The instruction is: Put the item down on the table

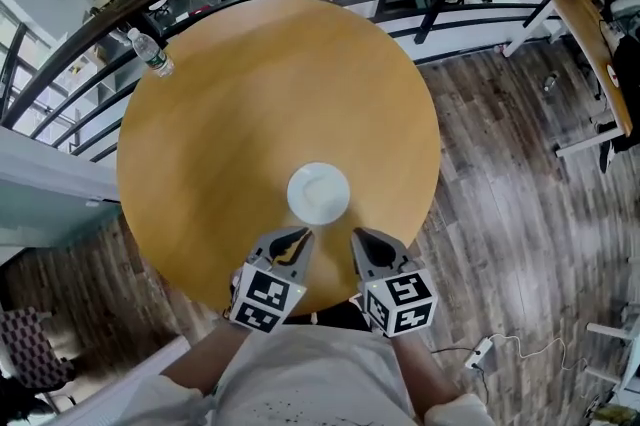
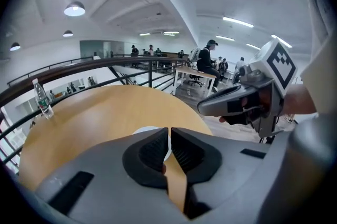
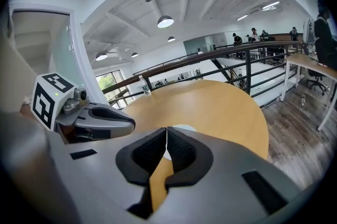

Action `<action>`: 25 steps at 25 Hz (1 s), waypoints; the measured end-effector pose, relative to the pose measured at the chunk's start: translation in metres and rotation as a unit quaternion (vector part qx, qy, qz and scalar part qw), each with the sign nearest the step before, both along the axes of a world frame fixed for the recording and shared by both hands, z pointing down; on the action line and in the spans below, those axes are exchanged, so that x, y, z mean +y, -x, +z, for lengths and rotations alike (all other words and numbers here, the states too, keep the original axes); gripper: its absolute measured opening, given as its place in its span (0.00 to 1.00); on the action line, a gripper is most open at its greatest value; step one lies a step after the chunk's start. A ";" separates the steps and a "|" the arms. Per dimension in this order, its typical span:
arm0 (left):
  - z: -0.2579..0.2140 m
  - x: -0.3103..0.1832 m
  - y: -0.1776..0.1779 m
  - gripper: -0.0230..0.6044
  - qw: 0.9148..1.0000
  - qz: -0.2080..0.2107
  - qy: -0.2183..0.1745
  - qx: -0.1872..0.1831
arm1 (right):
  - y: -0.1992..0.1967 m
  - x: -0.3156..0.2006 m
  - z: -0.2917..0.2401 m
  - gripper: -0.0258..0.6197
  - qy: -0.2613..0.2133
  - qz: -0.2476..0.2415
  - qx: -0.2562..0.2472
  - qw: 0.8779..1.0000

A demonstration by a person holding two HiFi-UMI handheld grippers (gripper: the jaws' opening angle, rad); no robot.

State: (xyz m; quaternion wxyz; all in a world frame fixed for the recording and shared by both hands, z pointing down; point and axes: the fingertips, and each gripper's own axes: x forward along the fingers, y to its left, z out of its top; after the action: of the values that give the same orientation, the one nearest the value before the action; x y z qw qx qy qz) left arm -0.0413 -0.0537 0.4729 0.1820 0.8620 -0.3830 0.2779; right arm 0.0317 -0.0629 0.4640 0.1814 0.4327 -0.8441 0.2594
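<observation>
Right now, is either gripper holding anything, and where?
Nothing held: left gripper and right gripper are both shut, empty; the white plate lies free on the table.

Round wooden table [image 1: 230,114], white plate [image 1: 319,193] near its front edge, water bottle [image 1: 151,52] at far-left rim

Small white round dish [image 1: 319,193], lying flat, on round wooden table [image 1: 220,114]

Plate [image 1: 319,193] on table [image 1: 220,114] toward its near edge; bottle [image 1: 152,52] at far-left rim.
</observation>
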 end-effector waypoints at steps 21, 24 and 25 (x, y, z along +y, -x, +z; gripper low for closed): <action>-0.033 0.038 0.013 0.07 0.998 -0.042 -0.008 0.043 | 0.028 0.032 -0.044 0.08 -0.025 -0.050 -0.011 0.998; -0.038 0.042 0.013 0.07 0.998 -0.039 -0.009 0.044 | 0.030 0.039 -0.047 0.08 -0.026 -0.051 -0.014 0.998; -0.039 0.042 0.012 0.07 0.998 -0.038 -0.011 0.044 | 0.031 0.040 -0.047 0.08 -0.026 -0.051 -0.015 0.998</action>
State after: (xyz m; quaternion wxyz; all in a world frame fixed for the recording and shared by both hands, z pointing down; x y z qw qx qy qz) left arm -0.0536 -0.0118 0.4341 0.1998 0.8604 -0.4096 0.2282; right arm 0.0011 -0.0226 0.4166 0.1704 0.3897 -0.8742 0.2341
